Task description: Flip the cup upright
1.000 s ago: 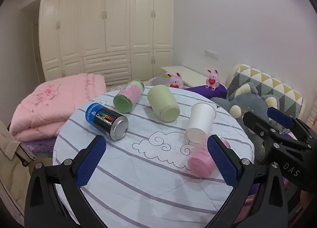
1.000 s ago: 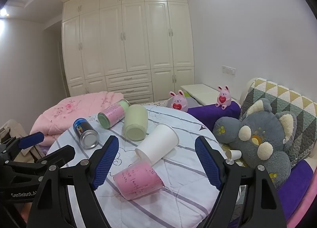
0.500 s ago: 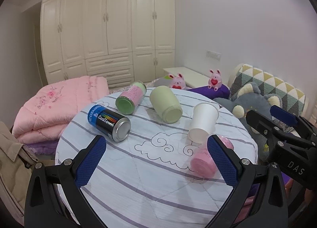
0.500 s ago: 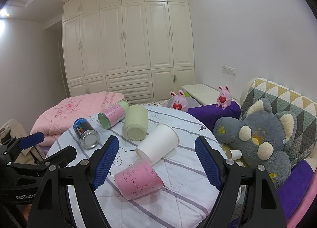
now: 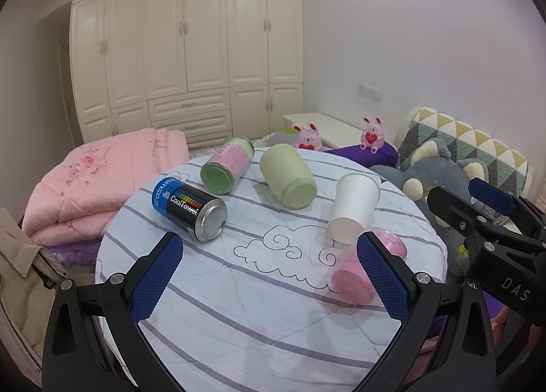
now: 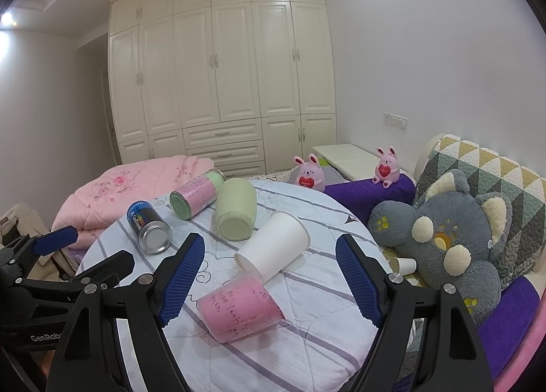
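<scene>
1. Left wrist view: the left claw [image 5: 269, 276] hangs wide open over the round worktop [image 5: 239, 306], holding nothing.
2. Right wrist view: the right claw [image 6: 269, 277] is just as wide open and empty, above the near edge of the worktop [image 6: 307, 351].
3. A pink cup [image 6: 240, 306] lies on its side at 6 o'clock on the worktop, between the right claw's fingers in that view; the left view shows it [image 5: 355, 276] at 4 o'clock.
4. A white cup [image 6: 273, 247] lies on its side just past it, the two touching or nearly so.
5. A green cup [image 6: 235, 209] lies tipped over near the centre.
6. At 10 o'clock lie a blue can [image 6: 148, 224] and a pink can [image 6: 196, 196].
7. A grey plush [image 6: 440, 235] sits at 3 o'clock, off the worktop.
</scene>
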Available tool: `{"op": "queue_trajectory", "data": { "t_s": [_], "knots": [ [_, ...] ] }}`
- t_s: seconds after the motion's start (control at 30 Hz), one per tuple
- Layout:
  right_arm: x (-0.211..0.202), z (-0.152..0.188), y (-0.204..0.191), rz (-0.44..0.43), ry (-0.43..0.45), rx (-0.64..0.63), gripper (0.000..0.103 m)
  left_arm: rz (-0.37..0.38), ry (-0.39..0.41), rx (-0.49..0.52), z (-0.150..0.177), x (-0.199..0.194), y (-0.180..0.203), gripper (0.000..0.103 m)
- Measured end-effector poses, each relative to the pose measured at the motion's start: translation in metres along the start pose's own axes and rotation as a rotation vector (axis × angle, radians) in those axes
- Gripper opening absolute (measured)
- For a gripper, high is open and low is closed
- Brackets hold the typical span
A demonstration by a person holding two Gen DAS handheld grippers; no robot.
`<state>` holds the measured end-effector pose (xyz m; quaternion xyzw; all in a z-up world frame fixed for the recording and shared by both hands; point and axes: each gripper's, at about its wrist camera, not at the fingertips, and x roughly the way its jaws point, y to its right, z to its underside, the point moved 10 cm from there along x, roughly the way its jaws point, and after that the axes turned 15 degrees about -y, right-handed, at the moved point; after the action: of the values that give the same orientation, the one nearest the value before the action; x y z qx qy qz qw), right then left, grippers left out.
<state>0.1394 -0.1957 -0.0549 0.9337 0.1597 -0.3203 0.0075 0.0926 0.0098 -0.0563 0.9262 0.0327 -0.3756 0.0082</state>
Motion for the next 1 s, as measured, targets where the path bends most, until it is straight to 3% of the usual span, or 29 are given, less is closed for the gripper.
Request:
{"op": "queue_trajectory", "data": {
  "t_s": [1.0],
  "knots": [
    [-0.0007, 0.003, 0.0045, -0.002, -0.008, 0.003, 0.08, 0.001, -0.005, -0.001, 0.002, 0.0025, 0.0011, 0.103]
  ]
}}
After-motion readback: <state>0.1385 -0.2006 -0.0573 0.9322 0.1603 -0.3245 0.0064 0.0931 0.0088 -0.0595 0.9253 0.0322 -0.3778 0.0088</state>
